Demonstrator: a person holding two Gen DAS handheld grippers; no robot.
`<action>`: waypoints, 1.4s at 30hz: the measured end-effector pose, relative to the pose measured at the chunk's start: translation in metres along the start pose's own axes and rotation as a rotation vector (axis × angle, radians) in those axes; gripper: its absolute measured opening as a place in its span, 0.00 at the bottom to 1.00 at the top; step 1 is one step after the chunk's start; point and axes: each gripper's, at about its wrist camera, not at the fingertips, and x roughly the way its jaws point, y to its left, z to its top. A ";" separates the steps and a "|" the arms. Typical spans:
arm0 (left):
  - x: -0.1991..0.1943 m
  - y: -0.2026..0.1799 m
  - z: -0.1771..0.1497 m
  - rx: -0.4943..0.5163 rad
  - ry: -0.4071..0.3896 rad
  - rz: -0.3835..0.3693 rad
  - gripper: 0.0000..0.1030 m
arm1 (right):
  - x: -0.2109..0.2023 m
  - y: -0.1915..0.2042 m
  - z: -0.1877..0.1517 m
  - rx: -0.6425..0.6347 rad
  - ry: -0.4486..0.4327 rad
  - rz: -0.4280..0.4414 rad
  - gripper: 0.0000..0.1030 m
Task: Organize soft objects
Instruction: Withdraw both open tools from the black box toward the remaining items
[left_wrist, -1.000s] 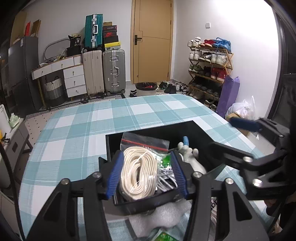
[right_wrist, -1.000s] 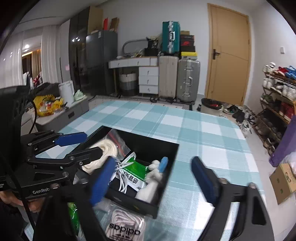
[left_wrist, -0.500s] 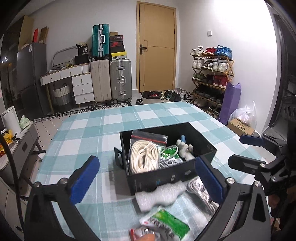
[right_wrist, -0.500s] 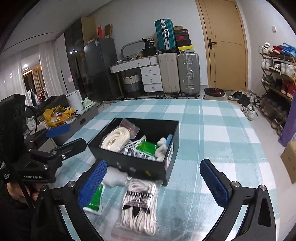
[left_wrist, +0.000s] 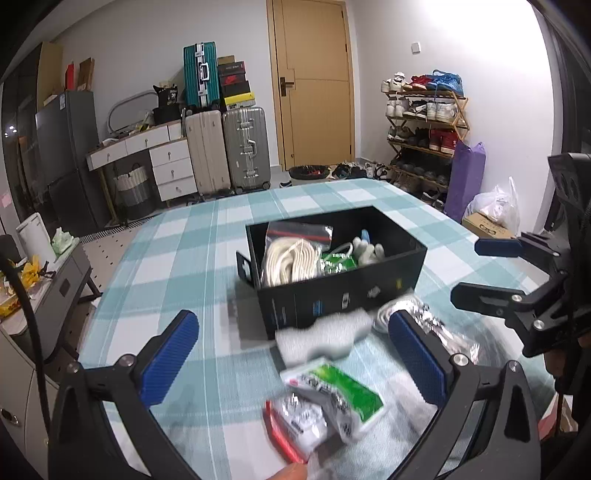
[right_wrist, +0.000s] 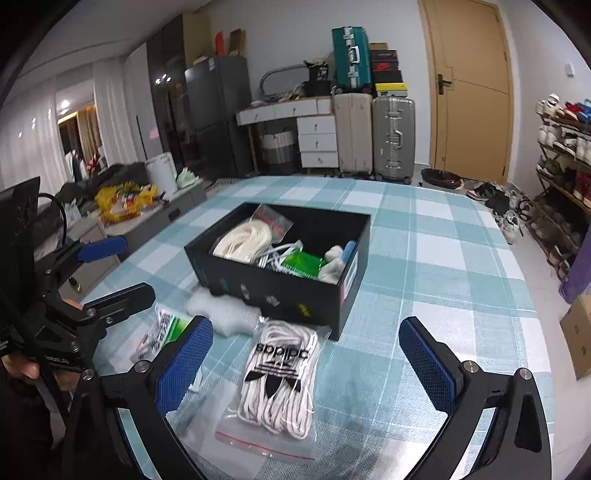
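A black box (left_wrist: 343, 295) stands on the checked table and holds a bagged cream rope (left_wrist: 291, 258), a green packet (left_wrist: 338, 264) and a white glove-like item (left_wrist: 365, 251). In front of it lie a white foam sheet (left_wrist: 321, 336), a green-and-white packet (left_wrist: 332, 395) and a red-sealed bag (left_wrist: 295, 424). My left gripper (left_wrist: 292, 319) is open above these, holding nothing. My right gripper (right_wrist: 306, 326) is open too, over a bag of white laces (right_wrist: 280, 384) that lies against the box (right_wrist: 280, 291). Each gripper shows at the edge of the other's view.
The teal checked tablecloth (right_wrist: 443, 258) stretches beyond and to the right of the box. A cardboard carton (right_wrist: 576, 332) sits on the floor past the right table edge. Suitcases (left_wrist: 225, 147), a door and a shoe rack (left_wrist: 424, 122) stand at the far walls.
The left gripper's jaws, which were around the cream rope bag inside the box, opened wide and drew back. The right gripper also opened wider and pulled back, bringing the items before the box into view.
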 end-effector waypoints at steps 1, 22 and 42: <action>-0.001 0.001 -0.003 -0.004 0.005 -0.001 1.00 | 0.001 0.001 -0.001 -0.004 0.006 0.002 0.99; 0.008 -0.024 -0.031 0.043 0.104 -0.010 1.00 | 0.037 0.003 -0.020 -0.031 0.166 -0.034 0.99; 0.035 -0.018 -0.034 0.015 0.199 -0.048 1.00 | 0.045 -0.005 -0.024 0.014 0.215 -0.048 0.99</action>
